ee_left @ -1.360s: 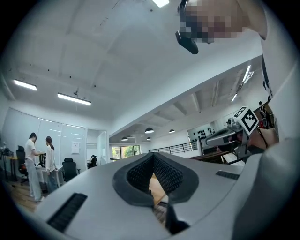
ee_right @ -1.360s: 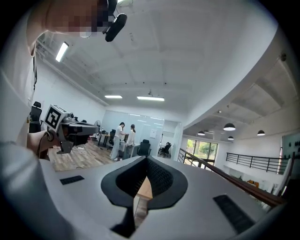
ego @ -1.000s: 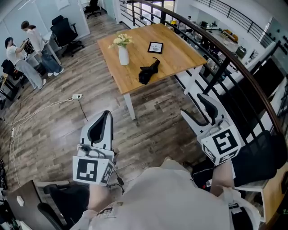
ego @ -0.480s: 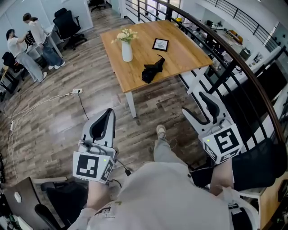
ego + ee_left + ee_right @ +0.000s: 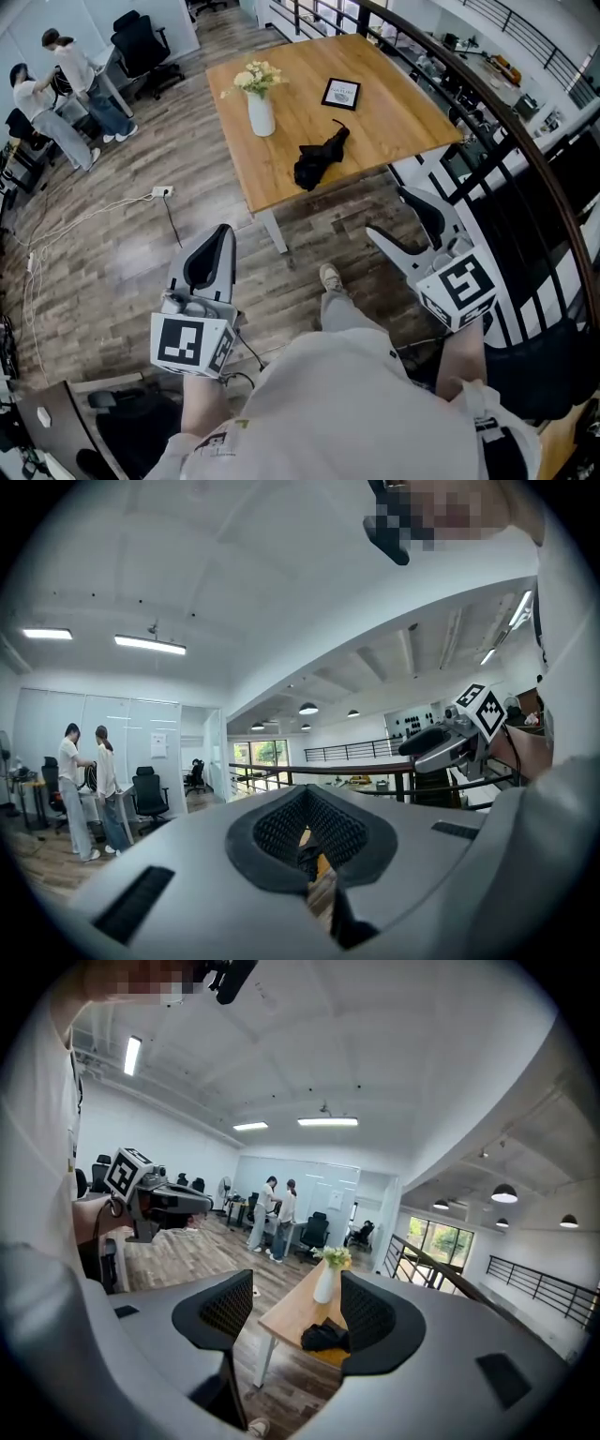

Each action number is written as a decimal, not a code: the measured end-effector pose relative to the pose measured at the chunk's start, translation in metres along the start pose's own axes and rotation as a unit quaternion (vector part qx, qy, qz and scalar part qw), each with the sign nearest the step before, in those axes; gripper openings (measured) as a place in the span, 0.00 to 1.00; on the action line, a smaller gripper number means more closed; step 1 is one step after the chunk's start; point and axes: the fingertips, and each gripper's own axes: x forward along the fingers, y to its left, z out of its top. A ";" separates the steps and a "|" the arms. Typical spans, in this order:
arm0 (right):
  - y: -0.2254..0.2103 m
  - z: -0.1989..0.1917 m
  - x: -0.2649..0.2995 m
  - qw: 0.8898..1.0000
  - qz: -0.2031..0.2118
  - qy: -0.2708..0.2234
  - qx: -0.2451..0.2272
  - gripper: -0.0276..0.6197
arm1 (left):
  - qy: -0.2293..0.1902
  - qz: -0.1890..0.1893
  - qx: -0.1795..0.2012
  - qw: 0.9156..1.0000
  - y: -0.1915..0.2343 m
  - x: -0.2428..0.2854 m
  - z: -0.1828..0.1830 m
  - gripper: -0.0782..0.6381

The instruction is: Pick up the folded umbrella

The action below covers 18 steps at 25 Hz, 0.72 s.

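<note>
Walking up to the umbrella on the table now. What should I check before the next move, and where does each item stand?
1. Folded umbrella lies free on the table: ok.
2. Right gripper jaws apart, empty: ok.
3. Left gripper jaws apart: not ok, together, nothing between.
4. Grippers at the table: not ok, both short of it, over the floor.
5. Vase and picture frame apart from umbrella: ok.

- Head view: high up, aimed steeply down; table (image 5: pixel 394 103) well ahead.
- Left gripper view: low, level, along own jaws twd railing (image 5: pixel 292 765).
- Right gripper view: tilted slightly down; shares table, vase (image 5: pixel 324 1283) w/ head view.
</note>
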 end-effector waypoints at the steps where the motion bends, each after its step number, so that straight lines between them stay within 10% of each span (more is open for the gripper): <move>1: -0.011 -0.004 0.009 1.000 0.011 0.003 0.000 0.51 | 0.006 0.003 0.001 1.000 0.003 0.015 -0.002 0.13; 11: -0.126 -0.064 0.132 0.985 0.144 0.093 -0.003 0.51 | 0.097 0.001 0.005 0.995 0.025 0.185 -0.041 0.13; 18: -0.167 -0.127 0.225 0.944 0.260 0.184 -0.082 0.51 | 0.151 0.020 -0.050 0.987 0.054 0.285 -0.089 0.13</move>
